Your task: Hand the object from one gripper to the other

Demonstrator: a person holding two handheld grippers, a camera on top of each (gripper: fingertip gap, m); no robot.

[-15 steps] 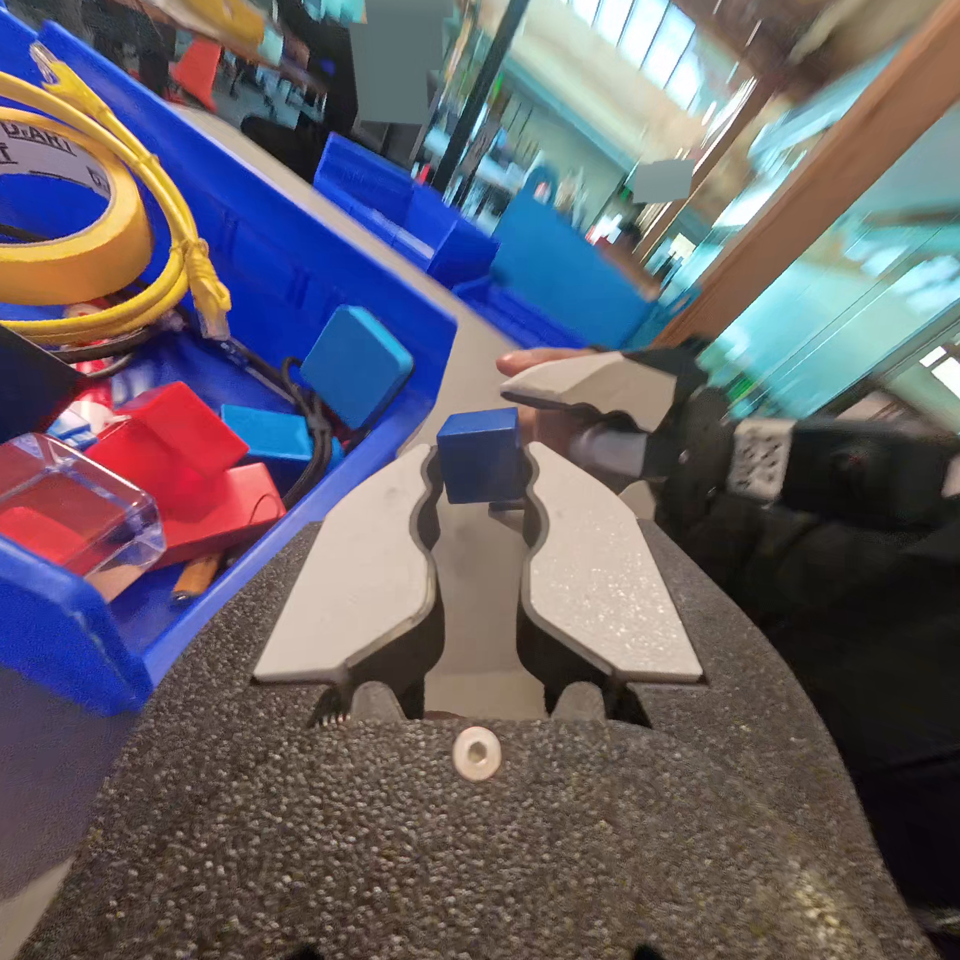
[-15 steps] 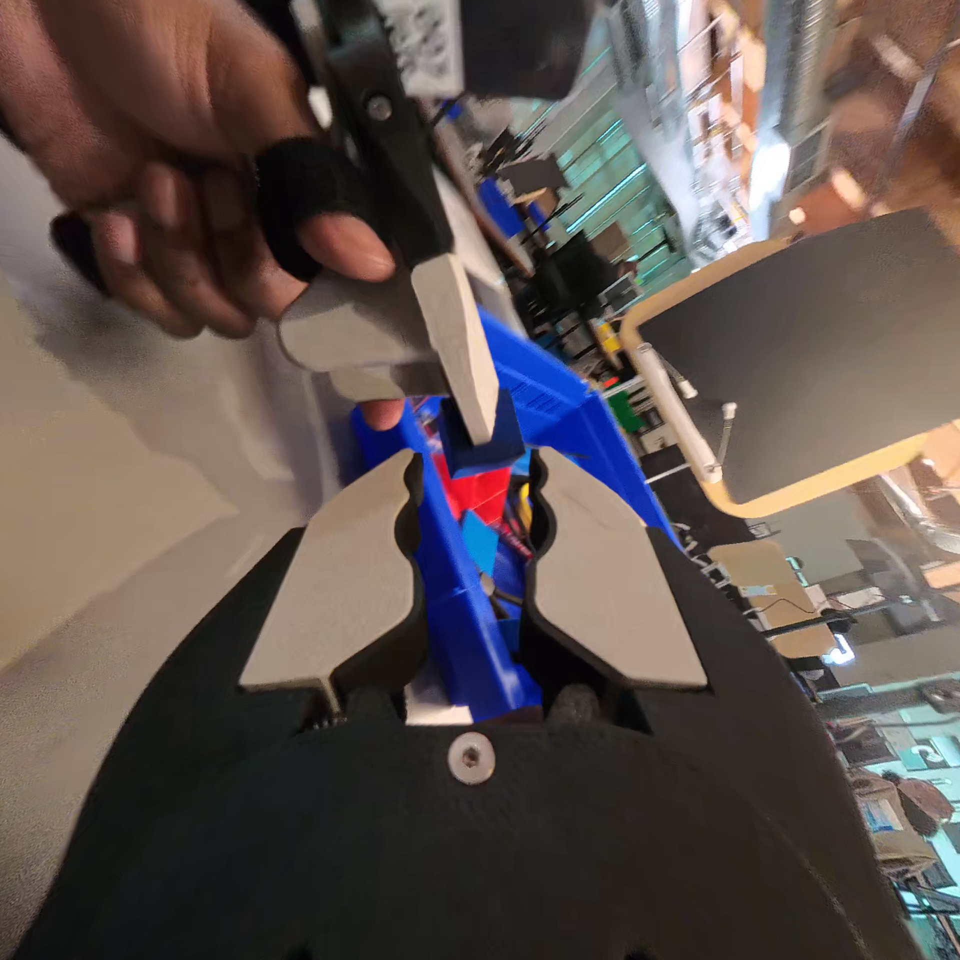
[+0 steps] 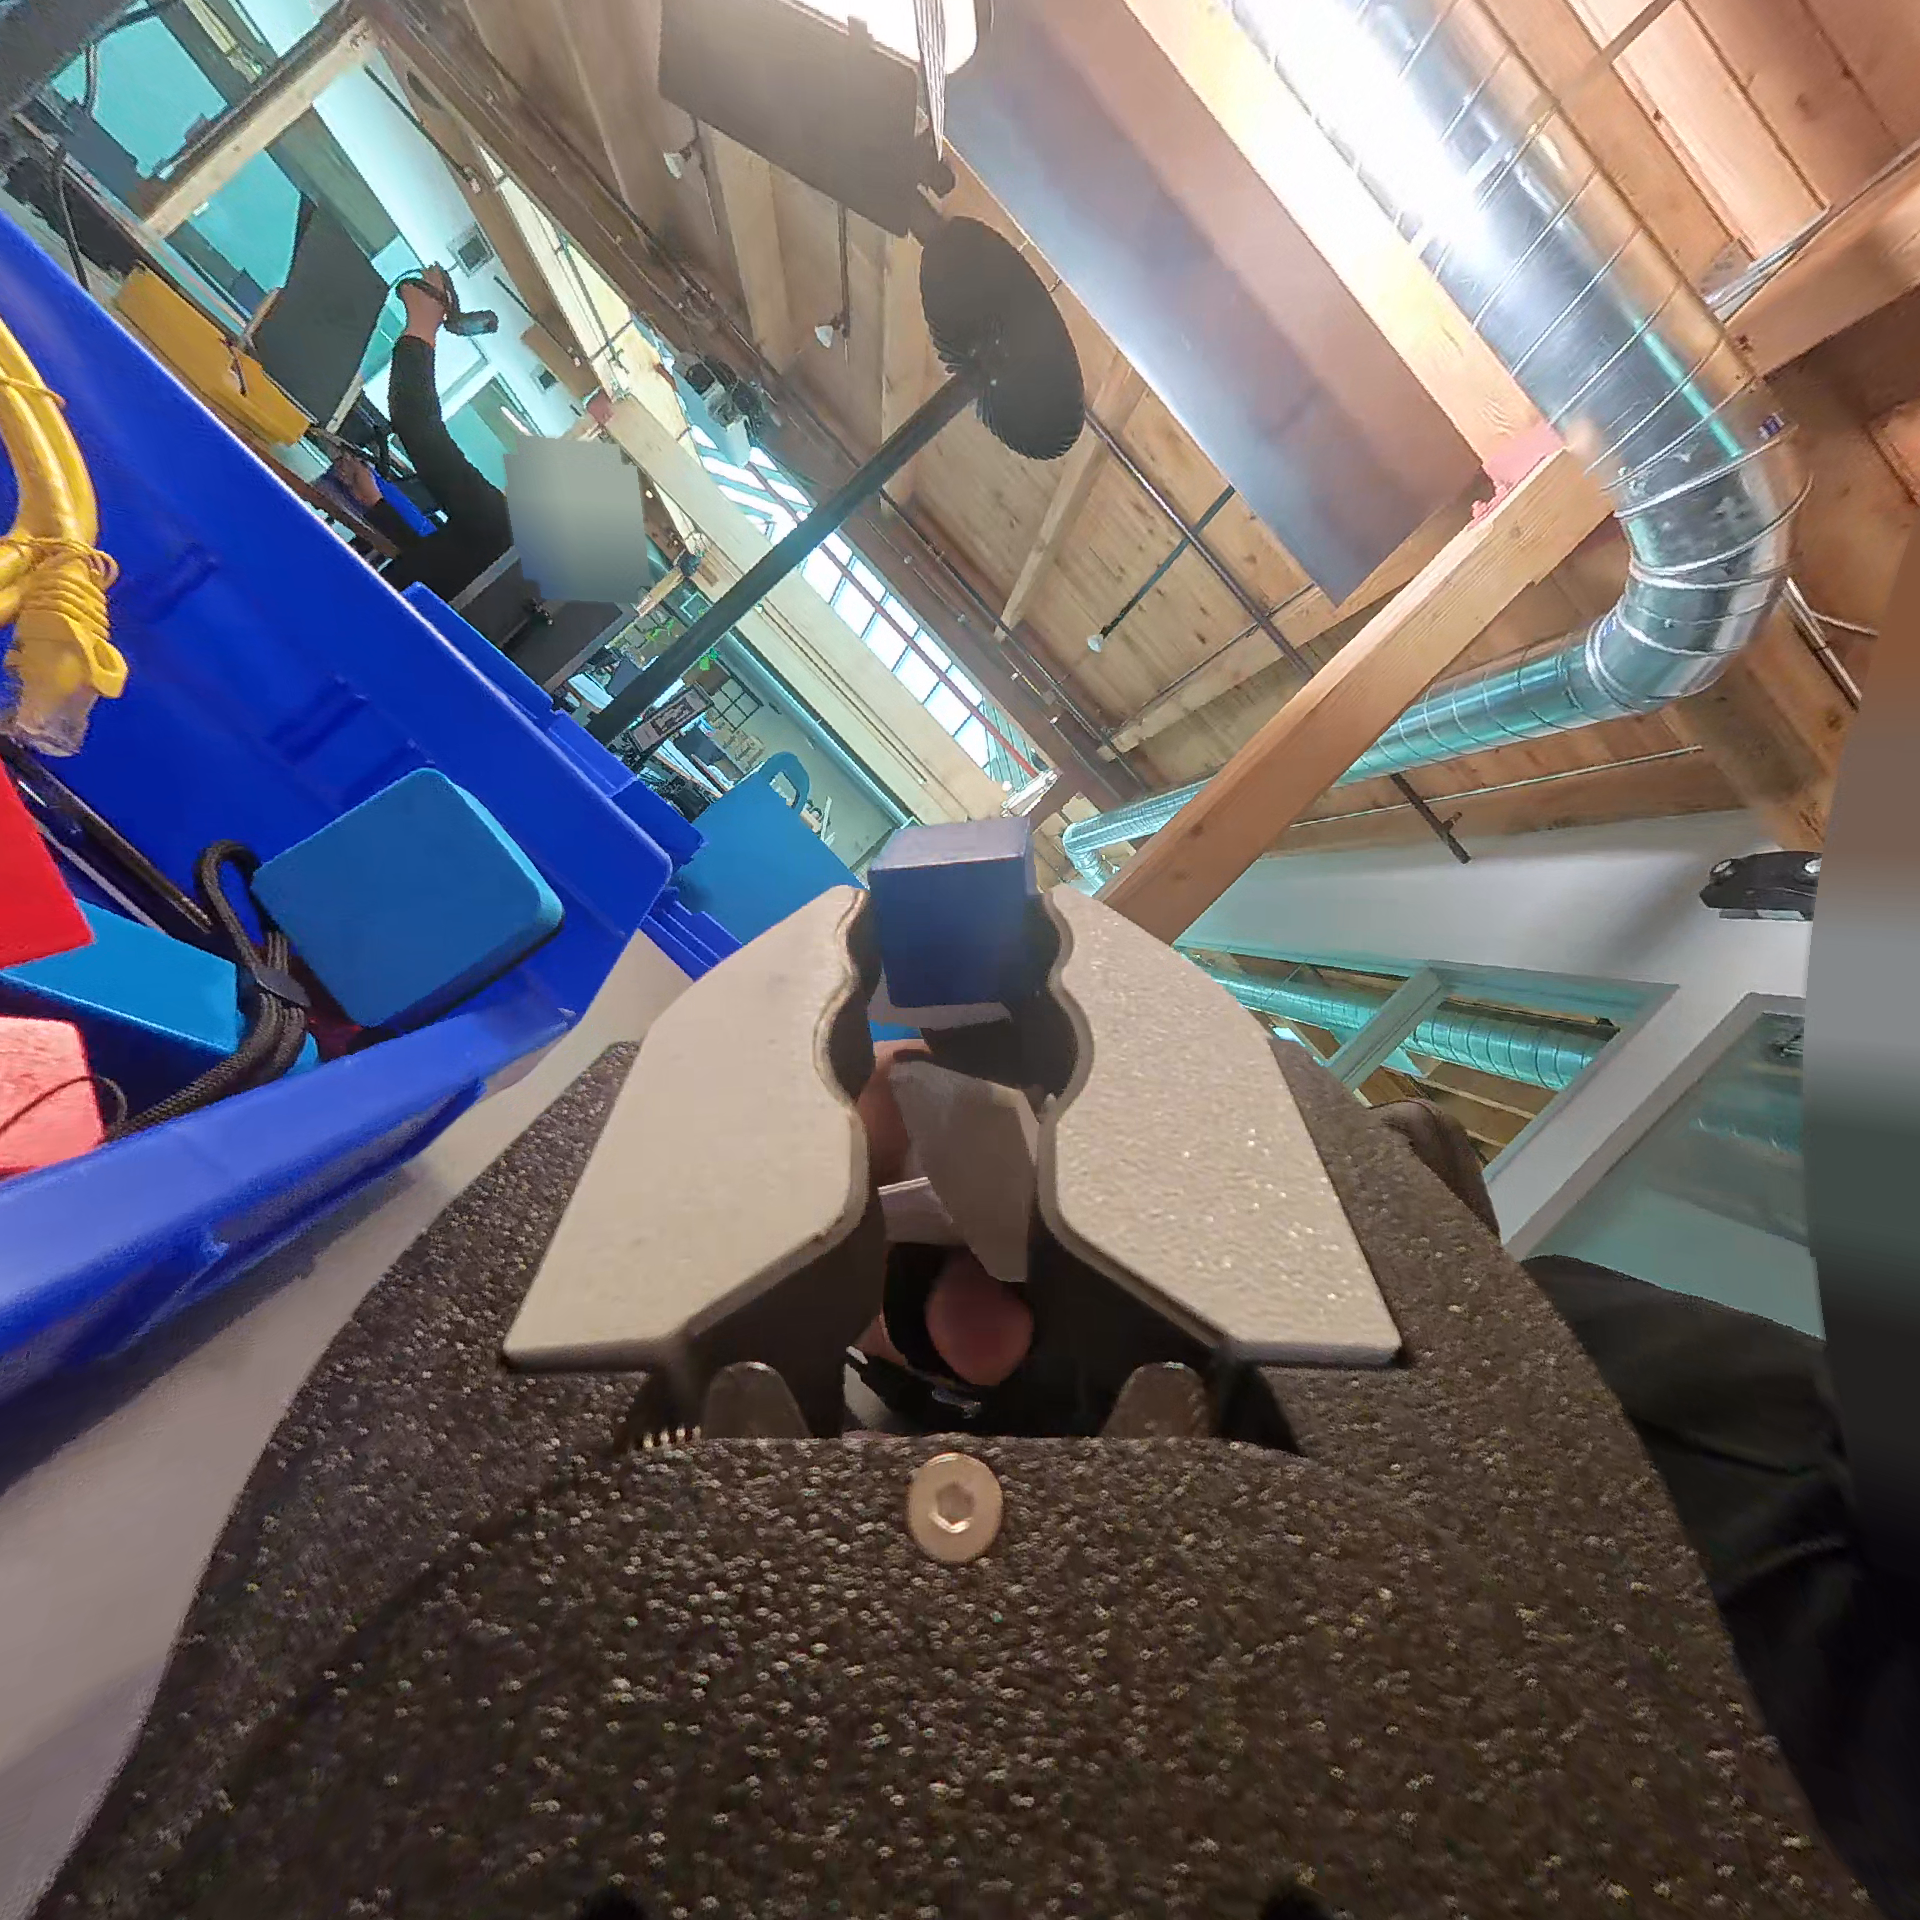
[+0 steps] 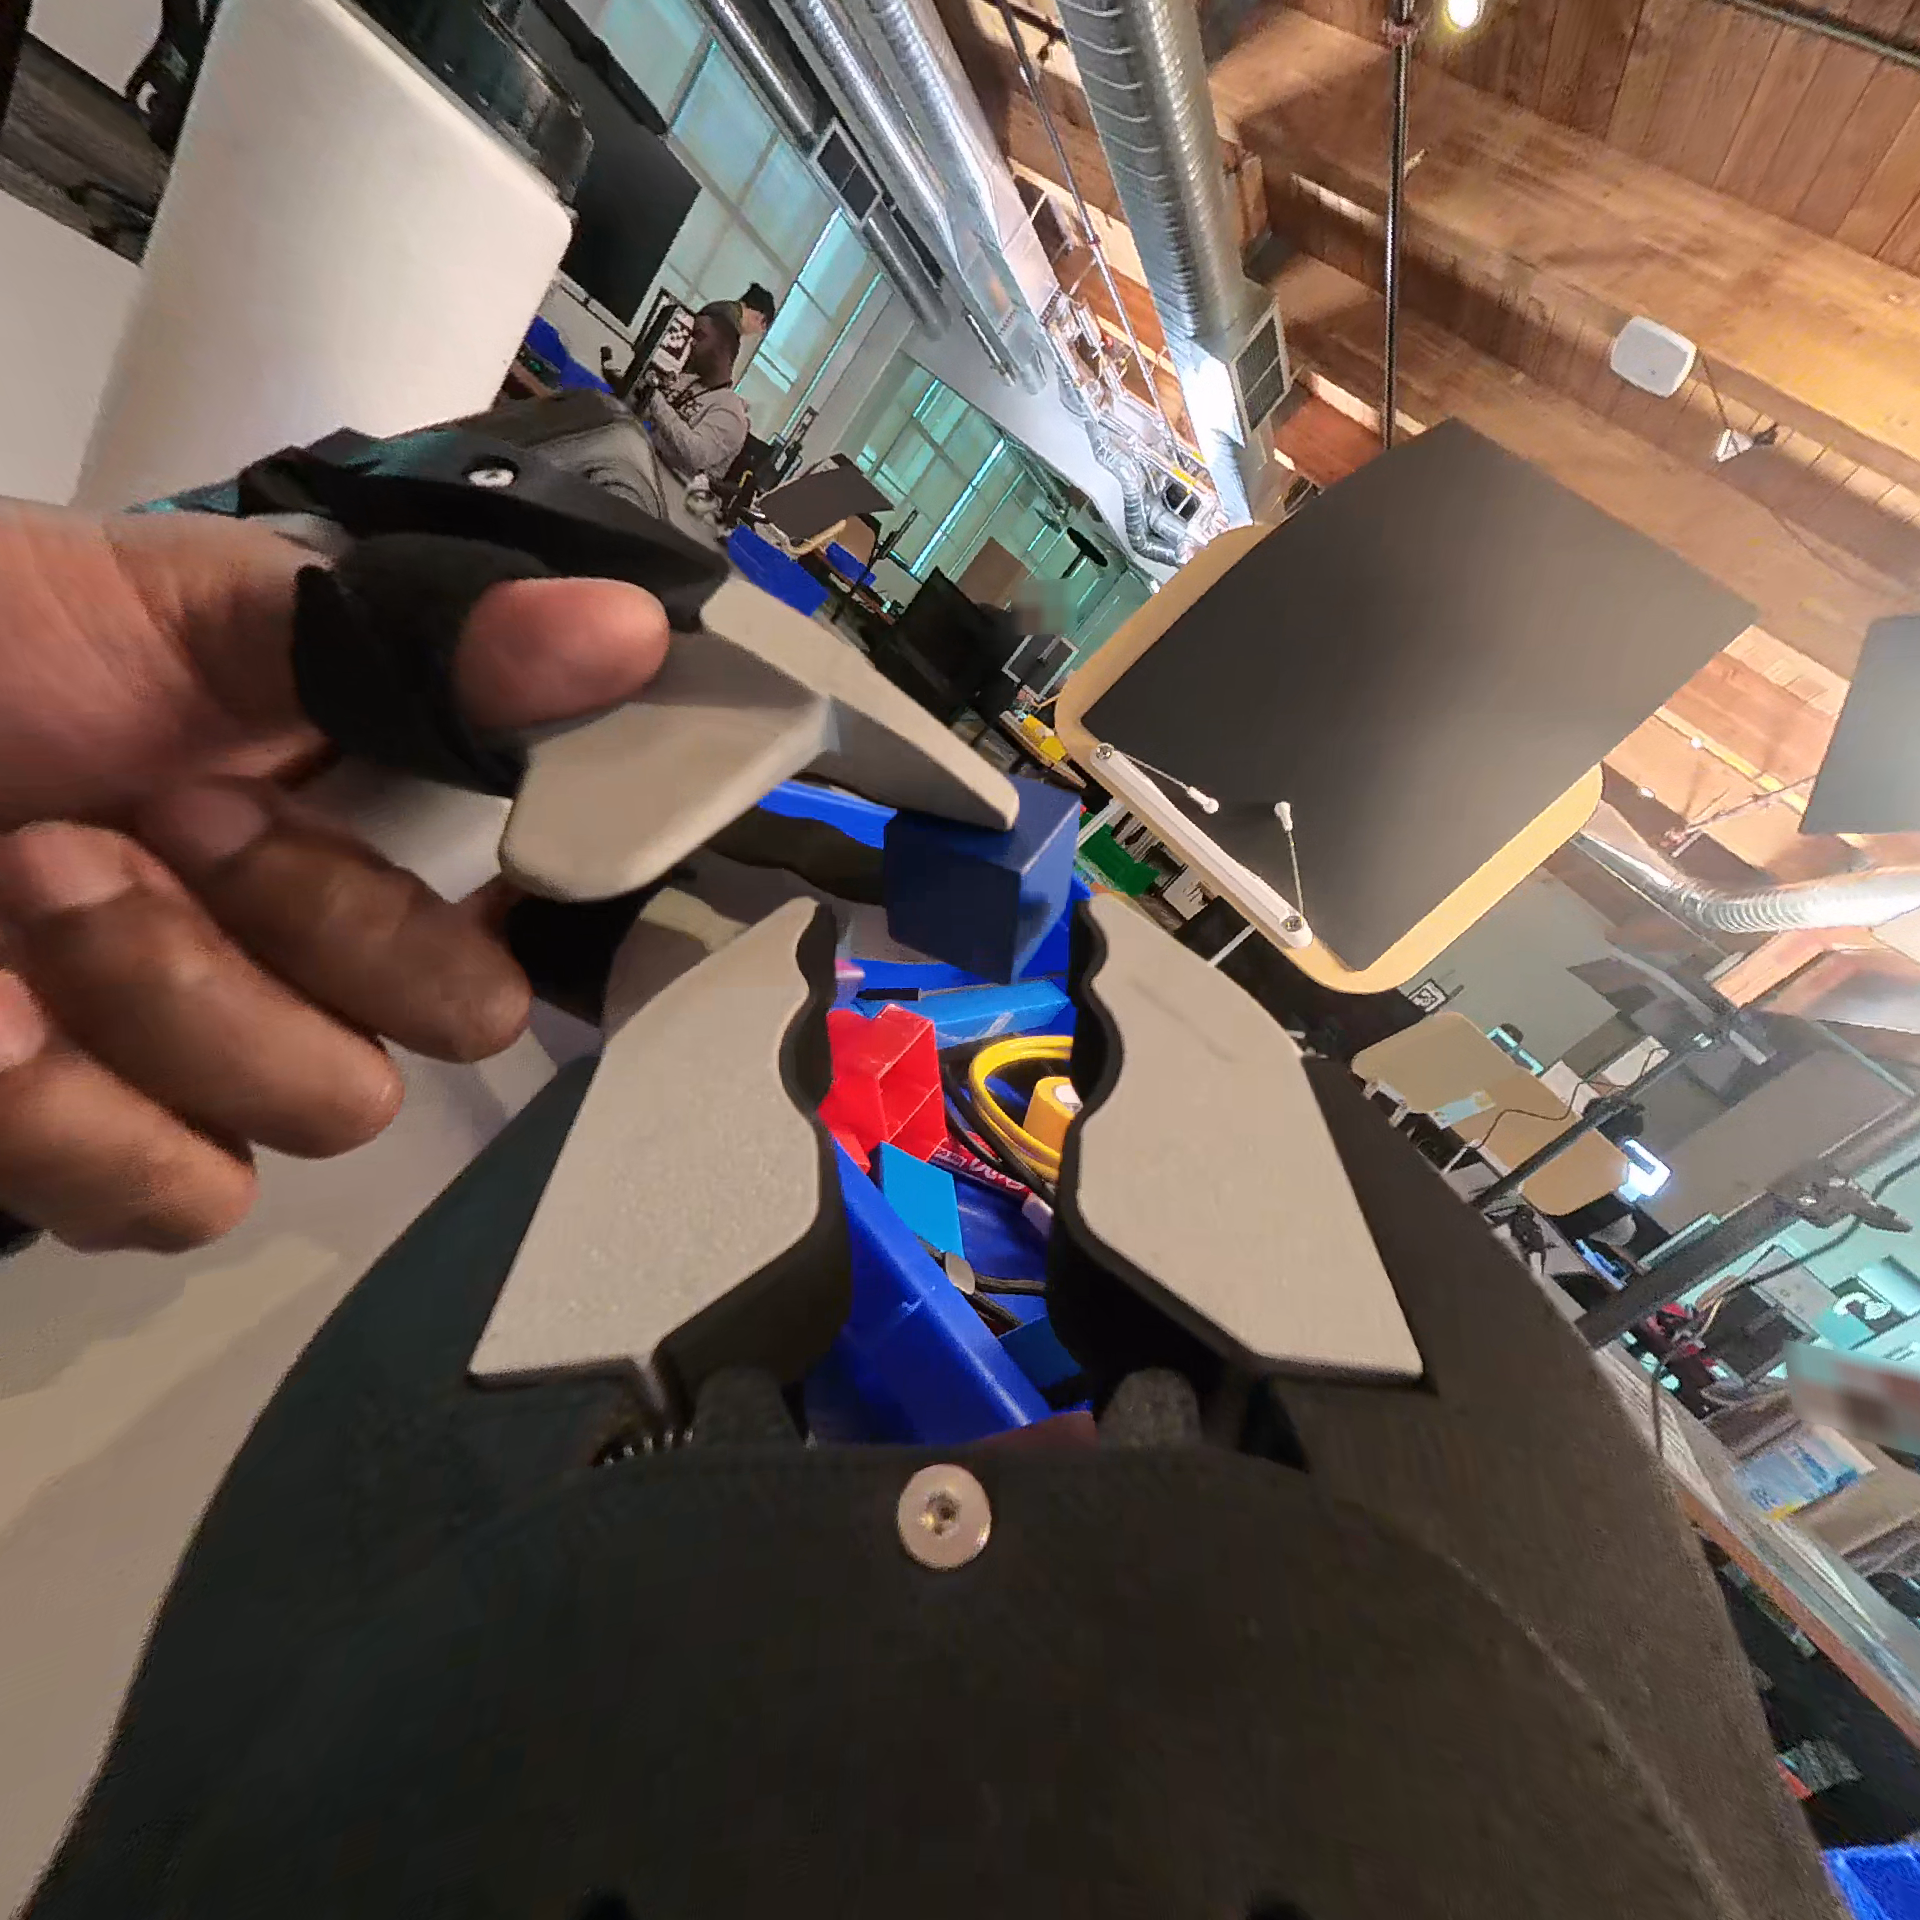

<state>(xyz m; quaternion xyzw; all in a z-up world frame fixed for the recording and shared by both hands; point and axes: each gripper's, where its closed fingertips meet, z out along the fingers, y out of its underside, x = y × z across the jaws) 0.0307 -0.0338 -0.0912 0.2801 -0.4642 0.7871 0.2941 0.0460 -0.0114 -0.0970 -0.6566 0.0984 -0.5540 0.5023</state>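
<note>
While the left gripper [image 3: 954, 935] clamps its fingertips on the dark blue block [image 3: 951, 920], the right gripper [image 4: 948, 935] stands with its fingers spread apart, the block [image 4: 977, 894] just beyond its tips and not touching them. No writing shows on the block. It is near cubic, tilted, with no clear long axis. Behind lies a blue bin [image 4: 914, 1340] of parts.

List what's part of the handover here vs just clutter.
In the job:
- dark blue cube
- left tool, shut on the cube
- right tool, open, just below the cube

Lying about:
- blue bin
- yellow cable
- light blue blocks
- red block
</note>
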